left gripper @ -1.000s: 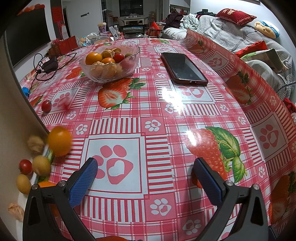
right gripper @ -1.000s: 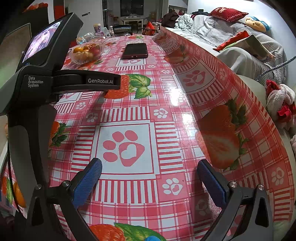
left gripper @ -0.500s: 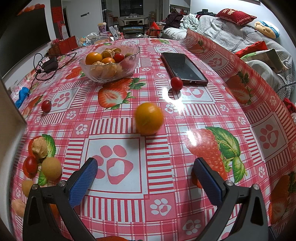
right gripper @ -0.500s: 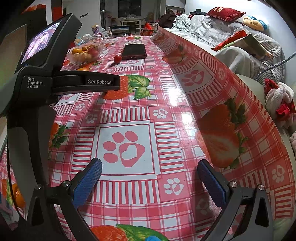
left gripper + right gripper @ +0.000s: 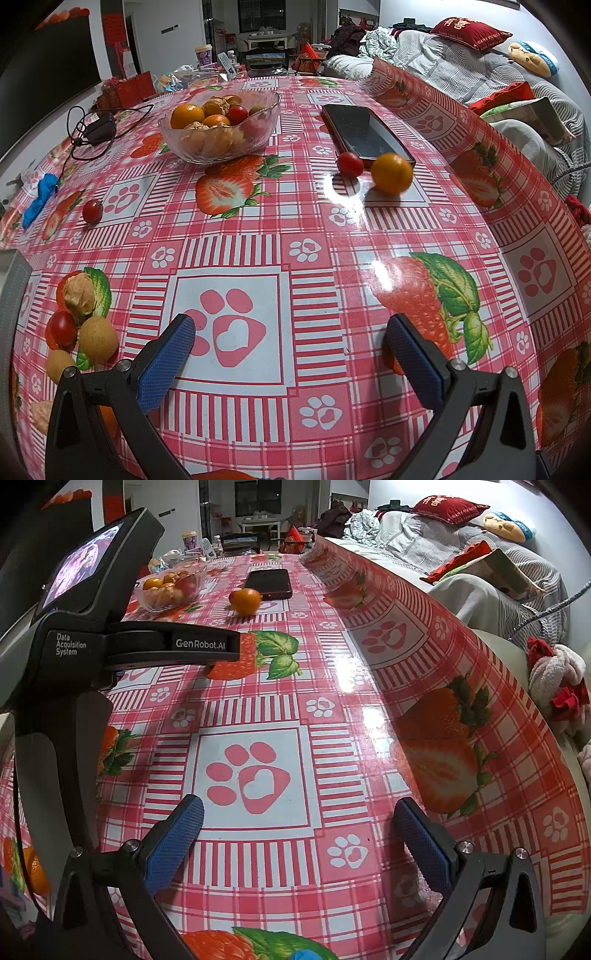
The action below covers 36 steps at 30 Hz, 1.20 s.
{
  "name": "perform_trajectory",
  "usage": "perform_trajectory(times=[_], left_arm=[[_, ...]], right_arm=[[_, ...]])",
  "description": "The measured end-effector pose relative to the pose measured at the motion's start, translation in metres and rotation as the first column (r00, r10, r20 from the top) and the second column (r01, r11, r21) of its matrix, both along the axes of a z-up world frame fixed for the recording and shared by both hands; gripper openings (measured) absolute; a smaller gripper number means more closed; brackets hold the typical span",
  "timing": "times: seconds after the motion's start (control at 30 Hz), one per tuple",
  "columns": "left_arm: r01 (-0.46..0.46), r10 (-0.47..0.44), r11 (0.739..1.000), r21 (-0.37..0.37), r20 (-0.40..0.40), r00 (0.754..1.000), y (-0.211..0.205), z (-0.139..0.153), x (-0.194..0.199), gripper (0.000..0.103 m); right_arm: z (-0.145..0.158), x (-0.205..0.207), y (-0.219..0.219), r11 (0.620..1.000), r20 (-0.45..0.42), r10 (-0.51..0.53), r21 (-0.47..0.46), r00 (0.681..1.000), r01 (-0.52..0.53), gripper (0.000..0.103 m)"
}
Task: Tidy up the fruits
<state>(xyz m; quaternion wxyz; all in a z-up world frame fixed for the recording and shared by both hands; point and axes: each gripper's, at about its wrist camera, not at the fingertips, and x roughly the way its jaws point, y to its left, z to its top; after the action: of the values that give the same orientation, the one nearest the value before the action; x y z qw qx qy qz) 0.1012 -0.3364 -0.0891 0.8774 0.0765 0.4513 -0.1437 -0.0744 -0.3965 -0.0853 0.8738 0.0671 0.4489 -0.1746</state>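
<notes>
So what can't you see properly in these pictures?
- Fruit low in the glass bowl: left view, blurred by the wavy glass.
- Small red tomato by the phone: right view, hidden behind the orange.
- Fruit pile: left view, cut off by the edge.

You see, upper left of right wrist view, black device (image 5: 74, 642): white words "Data Acquisition System"; its arm reads "GenRobot.AI". Red pillow's (image 5: 448, 508) writing too blurry.

Left gripper (image 5: 291, 350) jaws wide apart, empty; right gripper (image 5: 299, 829) likewise, both low, level.
</notes>
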Motion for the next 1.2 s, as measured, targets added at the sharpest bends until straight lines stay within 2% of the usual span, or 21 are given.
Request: perform_trajectory(times=[1.2], left_arm=[[-0.001,0.001,1.000,0.002,0.000,1.000,0.0005,-0.0013,0.0004,0.103]], right_arm=[[-0.0007,-0.0019,0.0017,1.000,0.036,0.015,-0.011,0.999,-0.015,0.103]])
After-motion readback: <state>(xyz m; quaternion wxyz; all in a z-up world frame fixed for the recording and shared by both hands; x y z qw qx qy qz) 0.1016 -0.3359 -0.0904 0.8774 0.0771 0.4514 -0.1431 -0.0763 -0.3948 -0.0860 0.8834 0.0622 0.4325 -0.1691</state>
